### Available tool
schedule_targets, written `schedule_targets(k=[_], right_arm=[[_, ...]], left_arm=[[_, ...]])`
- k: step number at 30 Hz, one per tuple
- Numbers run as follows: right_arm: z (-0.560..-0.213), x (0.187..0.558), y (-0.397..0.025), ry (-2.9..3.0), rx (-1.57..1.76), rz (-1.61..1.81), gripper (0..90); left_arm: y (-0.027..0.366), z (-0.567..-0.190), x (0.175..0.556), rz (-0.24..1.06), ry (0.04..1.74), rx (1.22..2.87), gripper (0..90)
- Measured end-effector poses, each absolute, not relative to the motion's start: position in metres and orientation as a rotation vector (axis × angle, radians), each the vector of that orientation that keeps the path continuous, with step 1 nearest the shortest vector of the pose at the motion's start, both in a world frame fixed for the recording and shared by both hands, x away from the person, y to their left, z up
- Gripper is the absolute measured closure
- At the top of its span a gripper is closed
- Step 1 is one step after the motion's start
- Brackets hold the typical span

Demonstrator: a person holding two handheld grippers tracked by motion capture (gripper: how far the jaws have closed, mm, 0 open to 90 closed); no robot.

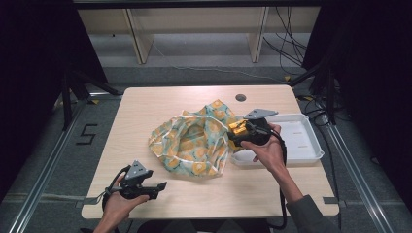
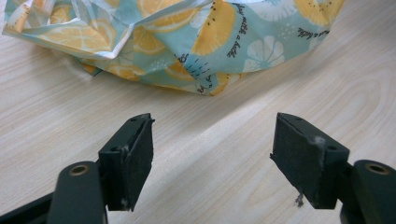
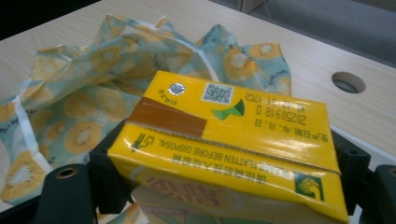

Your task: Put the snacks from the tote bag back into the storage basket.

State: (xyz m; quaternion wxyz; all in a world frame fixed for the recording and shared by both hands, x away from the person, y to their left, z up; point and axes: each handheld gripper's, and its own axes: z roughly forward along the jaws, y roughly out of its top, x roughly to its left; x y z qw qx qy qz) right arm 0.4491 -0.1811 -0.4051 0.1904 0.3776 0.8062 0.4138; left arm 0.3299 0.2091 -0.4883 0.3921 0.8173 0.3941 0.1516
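Two risks can be judged from how things lie. The yellow drink carton [image 3: 229, 149] is clamped across its sides between the jaws of the right gripper [image 1: 241, 130], held above the near edge of the patterned fabric bag [image 1: 194, 143]; if it is squeezed harder, the soft walls could buckle, and if it is let go short of the bag's mouth it could land on the crumpled rim and roll onto the surface [image 1: 145, 104]. The bag itself is slack and unheld — its opening could fold shut under the carton, since the left gripper [image 1: 156, 187] hovers with its jaws spread wide and empty, the bag's edge lying just ahead of them. In the right gripper view the carton's printed top and foil straw hole are legible; from the high view those are too small to tell, yet the white tray [image 1: 311, 141] behind that gripper is seen there.
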Motion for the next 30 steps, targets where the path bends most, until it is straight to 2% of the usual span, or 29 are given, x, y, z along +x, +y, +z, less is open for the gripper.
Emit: schedule_targets(k=[10,30], right_arm=[[-0.421,0.452,-0.198,2.188,1.135,1.142,23.2],[-0.448,0.456,-0.203,2.195,1.204,1.082,23.3]], left_arm=[[0.208,-0.488,0.328,0.393,0.998,2.082,28.1],[0.207,-0.491,0.33,0.411,1.0,2.08,28.0]])
